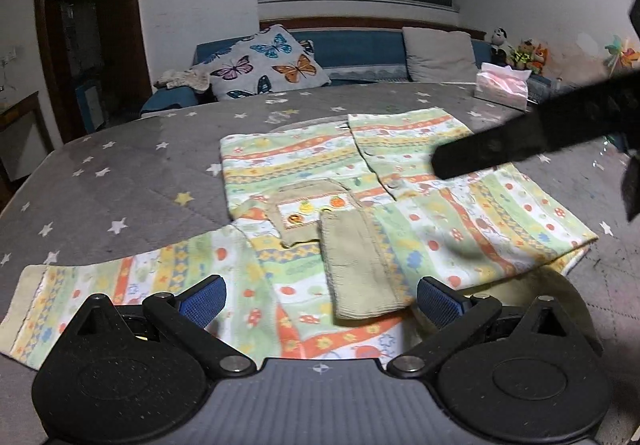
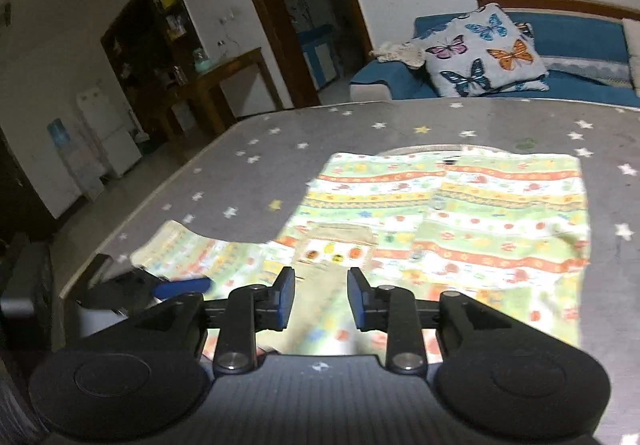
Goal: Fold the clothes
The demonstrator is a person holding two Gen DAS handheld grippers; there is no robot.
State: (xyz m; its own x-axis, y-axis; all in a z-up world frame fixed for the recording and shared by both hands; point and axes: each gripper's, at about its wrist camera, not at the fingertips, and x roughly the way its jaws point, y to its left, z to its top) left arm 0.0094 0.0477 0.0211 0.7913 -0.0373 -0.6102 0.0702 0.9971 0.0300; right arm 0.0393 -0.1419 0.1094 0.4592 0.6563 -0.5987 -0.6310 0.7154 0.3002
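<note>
A child's patterned shirt [image 1: 320, 181] with green, orange and yellow bands lies flat on the grey star-print table [image 1: 120, 173]. Its right sleeve is folded across the body, the beige cuff [image 1: 360, 265] on top; the left sleeve [image 1: 132, 285] stretches out to the left. My left gripper [image 1: 320, 301] is open wide, low over the shirt's collar end, with the cuff between its fingers. My right gripper [image 2: 320, 297] is open and empty above the shirt [image 2: 460, 213], near the beige chest pocket [image 2: 340, 245]. It shows as a dark bar in the left wrist view [image 1: 520, 141].
A pink tissue pack [image 1: 504, 85] sits at the table's far right. Behind the table is a blue sofa [image 1: 360, 49] with a butterfly cushion [image 1: 268, 63], a grey cushion and plush toys. The table's left edge [image 2: 160, 201] drops to the floor.
</note>
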